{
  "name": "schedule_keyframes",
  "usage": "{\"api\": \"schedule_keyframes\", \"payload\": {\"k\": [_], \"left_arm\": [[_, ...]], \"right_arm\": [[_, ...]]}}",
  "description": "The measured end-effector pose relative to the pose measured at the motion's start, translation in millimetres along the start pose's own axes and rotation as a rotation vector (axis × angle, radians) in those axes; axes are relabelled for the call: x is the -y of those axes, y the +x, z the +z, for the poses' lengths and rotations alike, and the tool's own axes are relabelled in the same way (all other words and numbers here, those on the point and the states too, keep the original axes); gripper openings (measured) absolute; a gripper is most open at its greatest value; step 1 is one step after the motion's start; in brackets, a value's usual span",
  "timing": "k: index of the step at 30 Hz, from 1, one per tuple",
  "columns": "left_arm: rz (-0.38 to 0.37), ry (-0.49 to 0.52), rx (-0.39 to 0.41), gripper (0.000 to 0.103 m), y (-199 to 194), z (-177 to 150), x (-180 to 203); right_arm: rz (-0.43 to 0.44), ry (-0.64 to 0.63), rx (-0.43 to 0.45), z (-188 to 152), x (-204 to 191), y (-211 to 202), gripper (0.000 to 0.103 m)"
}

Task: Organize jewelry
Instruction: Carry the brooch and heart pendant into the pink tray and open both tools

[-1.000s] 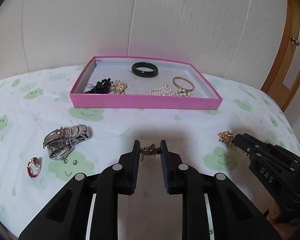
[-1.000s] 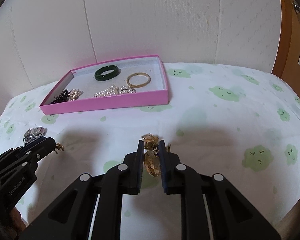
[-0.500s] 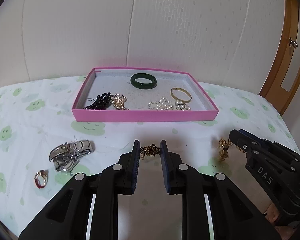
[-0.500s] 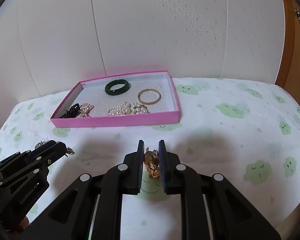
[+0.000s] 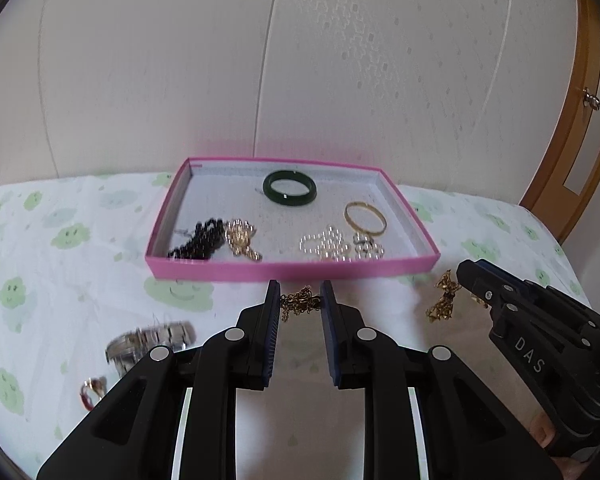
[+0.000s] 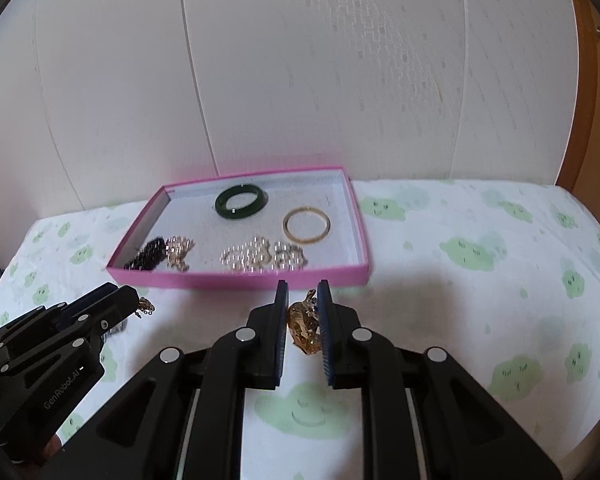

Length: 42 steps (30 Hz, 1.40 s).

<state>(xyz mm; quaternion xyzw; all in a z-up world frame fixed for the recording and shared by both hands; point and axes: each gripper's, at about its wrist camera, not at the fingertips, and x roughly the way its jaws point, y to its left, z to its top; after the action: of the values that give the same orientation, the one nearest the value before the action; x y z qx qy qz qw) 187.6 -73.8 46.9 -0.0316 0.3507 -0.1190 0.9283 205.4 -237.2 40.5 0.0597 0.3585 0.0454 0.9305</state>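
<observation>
A shallow pink cardboard tray with a pale lining lies toward the far edge of a bed covered in a white sheet printed with green smiling clouds, close to the white panelled wall. Inside the tray, a dark green stone bangle lies near the far wall, a thin gold bangle sits to its right, a cluster of pearl beads lies along the near wall with small silver rings just beside it, and a black bead strand touches a pale gold ornament in the near left corner. The left gripper hovers just in front of the tray's near wall, its fingers narrowed onto a fine gold chain that hangs bunched between them. The right gripper is beside it, also near the tray's front wall, its fingers closed narrowly on a gold pendant with an amber stone; in the left wrist view more gold chain dangles from its tip. On the sheet toward the near left corner of the bed lie a silver metal link watch, blurred, and a small ring with a red stone, both well apart from the tray. A wooden door frame stands at the right.
</observation>
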Motion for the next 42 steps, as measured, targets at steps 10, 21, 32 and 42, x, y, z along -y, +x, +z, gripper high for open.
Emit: {"api": "schedule_keyframes", "payload": {"k": [10,21,32,42], "left_arm": [[0.015,-0.011,-0.006,0.020,30,39,-5],[0.070,-0.009,-0.027,0.021,86,87,-24],[0.108,-0.051,-0.053,0.021,124,104,-44],[0.127,-0.048,-0.027,0.067,104,88,-43]], "right_arm": [[0.007,-0.006,0.000,45,-2,32,0.013],[0.004,-0.016,-0.013,100,-10,101,0.013],[0.001,-0.015,-0.079,105,-11,156,0.014],[-0.007,-0.021,-0.065,98,-10,136,0.051]]}}
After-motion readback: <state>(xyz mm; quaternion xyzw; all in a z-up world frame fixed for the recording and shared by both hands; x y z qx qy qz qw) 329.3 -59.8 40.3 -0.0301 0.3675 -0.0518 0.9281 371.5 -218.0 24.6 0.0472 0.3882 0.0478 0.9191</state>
